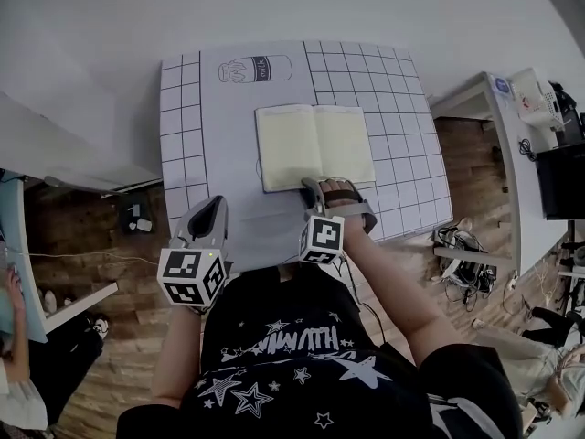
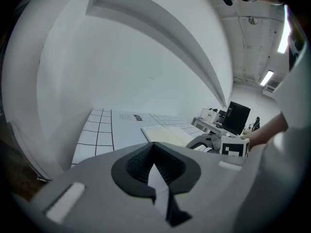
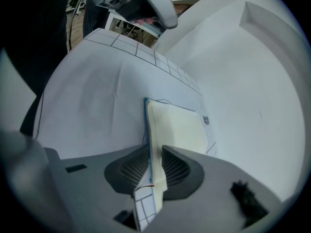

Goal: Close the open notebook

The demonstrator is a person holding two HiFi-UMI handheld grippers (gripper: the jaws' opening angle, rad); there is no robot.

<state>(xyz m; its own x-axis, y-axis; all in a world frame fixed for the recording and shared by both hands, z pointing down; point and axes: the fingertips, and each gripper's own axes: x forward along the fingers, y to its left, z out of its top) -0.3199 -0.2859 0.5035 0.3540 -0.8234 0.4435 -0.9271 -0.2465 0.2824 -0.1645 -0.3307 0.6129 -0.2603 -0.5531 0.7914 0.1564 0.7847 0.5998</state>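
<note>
Lying between the right gripper jaws, the notebook is pinched; left gripper jaws closed.

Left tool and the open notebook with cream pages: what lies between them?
Only a bare stretch of the white grid-printed mat separates the left tool from the open cream-paged notebook; the head view shows it.

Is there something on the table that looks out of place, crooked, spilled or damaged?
Nothing stands out. The open notebook lies flat and roughly square to the gridded mat, with no spill or tear visible. The right gripper pinches its near edge. The left gripper is shut and clear of it.
</note>
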